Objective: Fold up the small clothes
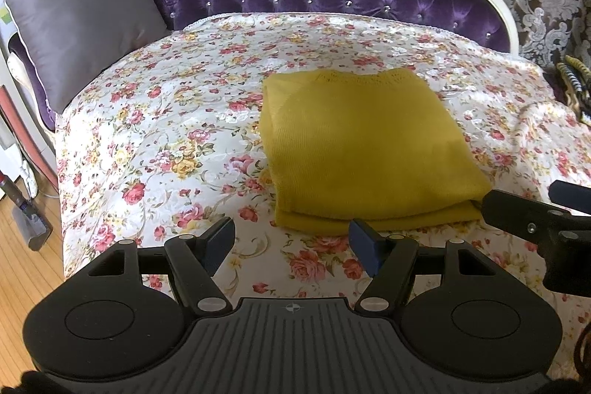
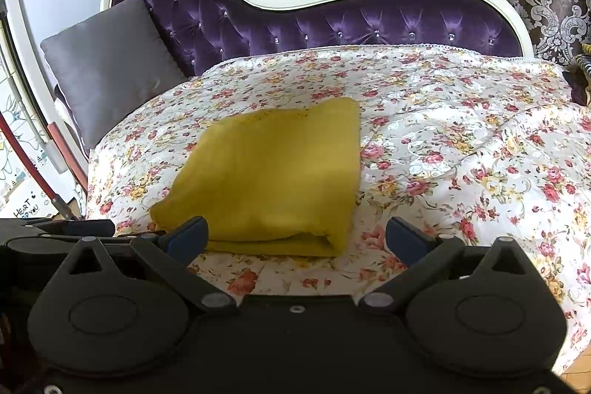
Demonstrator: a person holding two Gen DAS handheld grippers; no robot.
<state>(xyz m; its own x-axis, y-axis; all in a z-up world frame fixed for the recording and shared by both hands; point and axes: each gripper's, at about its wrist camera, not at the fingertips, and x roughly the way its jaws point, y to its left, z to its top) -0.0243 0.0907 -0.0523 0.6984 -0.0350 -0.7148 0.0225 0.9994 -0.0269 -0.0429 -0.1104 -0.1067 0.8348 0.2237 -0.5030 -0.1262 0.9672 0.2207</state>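
Hovering apart, both tongs [image 1: 291,240] [image 2: 297,239] gape before the folded yellow garment [image 1: 365,150].

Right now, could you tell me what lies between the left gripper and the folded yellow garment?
Only bare floral bedspread: the left wrist view shows the open left gripper just short of the yellow garment's near edge.

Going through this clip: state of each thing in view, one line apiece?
Yellow garment: folded into a flat rectangle, lying on the floral cover.
Left gripper: open, empty, just short of the garment.
Right gripper: open, empty, nothing between its pads.
Grey cushion: upright, leaning against the purple backrest.
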